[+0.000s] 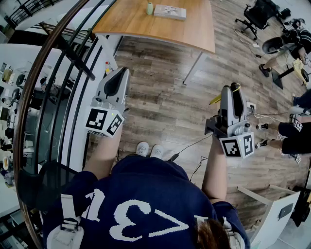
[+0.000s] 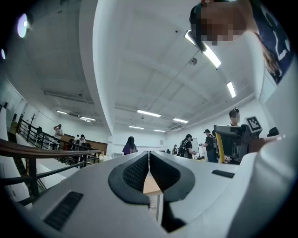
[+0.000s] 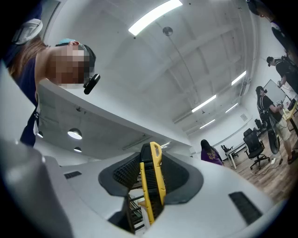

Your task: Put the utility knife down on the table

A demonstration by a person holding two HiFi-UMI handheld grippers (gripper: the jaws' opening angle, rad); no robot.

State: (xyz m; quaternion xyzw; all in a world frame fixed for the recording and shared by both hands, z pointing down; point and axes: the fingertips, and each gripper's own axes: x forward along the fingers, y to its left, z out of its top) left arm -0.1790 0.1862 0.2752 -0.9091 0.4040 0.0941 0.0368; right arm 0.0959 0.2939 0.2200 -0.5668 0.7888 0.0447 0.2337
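You hold two hand-held grippers, both smooth grey shells with dark ribbed pads (image 3: 126, 171). Your right hand-held gripper (image 3: 150, 161) is clamped on the one utility knife (image 3: 155, 188), a slim yellow-and-black bar standing upright between its pads, above the wood-plank floor (image 1: 160, 102). Your left hand-held gripper (image 2: 149, 159) has its jaws pressed together on nothing. Ahead, well apart from the knife, stands one light wooden surface (image 1: 194, 29) carrying one flat grey box (image 1: 170, 11).
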